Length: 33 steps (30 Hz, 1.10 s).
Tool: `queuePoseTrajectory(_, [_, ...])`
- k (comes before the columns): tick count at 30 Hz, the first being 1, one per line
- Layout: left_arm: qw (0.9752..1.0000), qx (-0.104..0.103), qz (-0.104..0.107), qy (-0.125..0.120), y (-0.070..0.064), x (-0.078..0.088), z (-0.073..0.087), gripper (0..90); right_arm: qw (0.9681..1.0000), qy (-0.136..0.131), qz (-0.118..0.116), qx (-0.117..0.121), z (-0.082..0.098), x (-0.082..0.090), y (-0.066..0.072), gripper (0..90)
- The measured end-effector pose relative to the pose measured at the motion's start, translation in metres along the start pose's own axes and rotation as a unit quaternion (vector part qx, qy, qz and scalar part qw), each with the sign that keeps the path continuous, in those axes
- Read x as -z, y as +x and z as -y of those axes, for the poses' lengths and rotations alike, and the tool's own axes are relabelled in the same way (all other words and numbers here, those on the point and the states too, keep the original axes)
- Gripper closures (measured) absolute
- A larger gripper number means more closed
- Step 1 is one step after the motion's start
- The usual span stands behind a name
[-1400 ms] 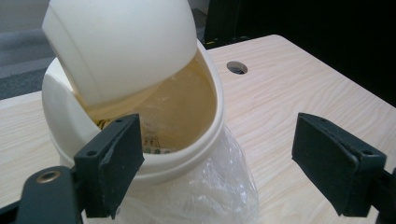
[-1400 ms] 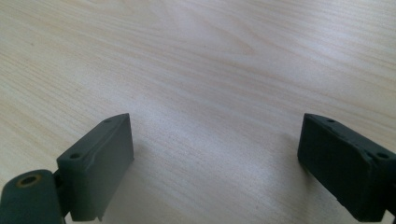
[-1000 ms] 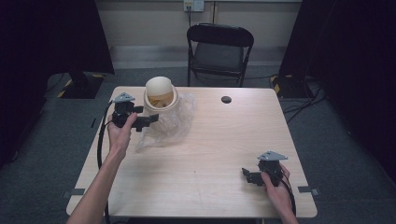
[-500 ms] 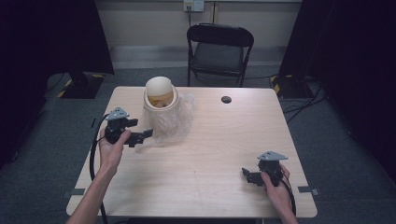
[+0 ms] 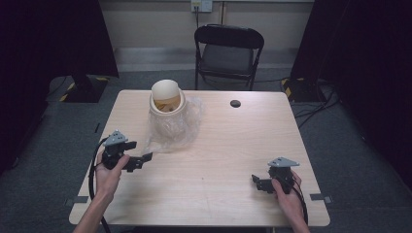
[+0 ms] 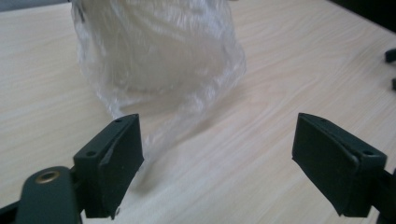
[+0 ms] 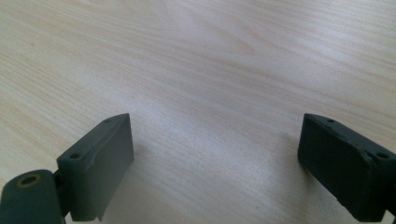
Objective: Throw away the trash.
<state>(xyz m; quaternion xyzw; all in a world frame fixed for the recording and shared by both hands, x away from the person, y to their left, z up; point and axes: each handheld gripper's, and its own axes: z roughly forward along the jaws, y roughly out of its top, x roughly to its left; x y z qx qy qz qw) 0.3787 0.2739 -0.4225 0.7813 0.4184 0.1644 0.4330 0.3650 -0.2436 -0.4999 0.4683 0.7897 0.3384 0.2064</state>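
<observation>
I hold the left gripper [image 5: 145, 158] low over the near-left of the table [image 5: 228, 145], jaws parted and empty, aimed at the clear plastic bag [image 5: 177, 127] that wraps the cream jar [image 5: 166, 101] on the far-left half. The left gripper's jaws have just been opening a little, with nothing between them. In the left gripper view the bag's crinkled skirt [image 6: 159, 60] lies just beyond the pads. To take it cleanly, I judge I should come in low and level and pinch a loose fold, not the jar's wall, which could tip. The right gripper [image 5: 256, 182] rests near the near-right edge, jaws spread over bare wood [image 7: 201, 70]. Open tabletop lies between the hands; a black disc [image 5: 235, 103] sits far off, well apart.
</observation>
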Motion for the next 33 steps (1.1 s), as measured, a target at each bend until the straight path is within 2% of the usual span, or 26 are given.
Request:
queuePoseTrajectory(1, [1.0000,-0.001,-0.001,0.008,0.000,0.000,0.005,15.8,1.0000,0.000,0.000,-0.001,0.000,0.000,0.000,9.8])
queuePoseTrajectory(3, [0.9999,0.010,-0.006,0.008,0.000,0.000,0.020,15.8,1.0000,0.000,0.000,0.000,0.000,0.000,0.000,9.8])
queuePoseTrajectory(6, [0.9996,0.006,-0.009,0.026,0.000,-0.003,0.034,15.8,1.0000,0.000,0.000,-0.001,0.000,0.000,0.000,9.8])
queuePoseTrajectory(8, [0.9995,0.010,-0.008,0.029,-0.001,-0.004,0.039,15.8,1.0000,0.000,0.000,0.000,0.000,0.000,0.000,9.8])
queuePoseTrajectory(10, [0.9984,0.013,-0.016,0.053,-0.003,-0.005,0.051,16.2,1.0000,0.000,0.000,-0.001,0.000,0.000,0.000,9.8])
queuePoseTrajectory(12, [0.9976,0.011,-0.017,0.066,-0.004,-0.007,0.060,16.6,1.0000,0.000,0.000,-0.001,0.000,0.000,0.000,9.8])
queuePoseTrajectory(13, [0.9976,0.011,-0.017,0.066,-0.004,-0.007,0.060,16.5,1.0000,0.000,0.001,-0.001,0.000,0.000,0.000,9.8])
queuePoseTrajectory(14, [0.9970,0.017,-0.024,0.072,-0.002,-0.007,0.067,16.4,1.0000,0.000,0.000,0.000,0.000,0.000,0.000,9.8])
queuePoseTrajectory(17, [0.9964,0.024,-0.036,0.073,0.003,-0.008,0.077,16.5,1.0000,0.000,0.000,0.000,0.000,0.000,0.000,9.8])
queuePoseTrajectory(19, [0.9958,0.024,-0.043,0.077,0.005,-0.008,0.082,16.6,1.0000,0.000,0.000,0.000,0.000,0.000,0.000,9.8])
queuePoseTrajectory(21, [0.9961,0.018,-0.048,0.072,0.005,-0.009,0.084,16.5,1.0000,0.000,0.000,0.000,0.000,0.000,0.000,9.8])
queuePoseTrajectory(22, [0.9956,0.002,-0.056,0.074,0.005,-0.009,0.085,16.5,1.0000,0.000,0.000,0.000,0.000,0.000,0.000,9.8])
queuePoseTrajectory(24, [0.9954,0.000,-0.060,0.075,0.003,-0.010,0.085,16.1,1.0000,0.000,0.000,0.000,0.000,0.000,0.000,9.8])
queuePoseTrajectory(25, [0.9951,-0.011,-0.068,0.071,0.003,-0.012,0.087,14.4,1.0000,0.000,0.000,0.000,0.000,0.000,0.000,9.8])
queuePoseTrajectory(27, [0.9953,-0.011,-0.072,0.064,0.003,-0.013,0.088,12.6,1.0000,0.000,0.000,0.000,0.000,0.000,0.000,9.8])
queuePoseTrajectory(33, [0.9945,-0.005,-0.078,0.070,0.004,-0.015,0.086,6.5,1.0000,0.000,0.000,0.000,0.000,0.000,0.000,9.8])
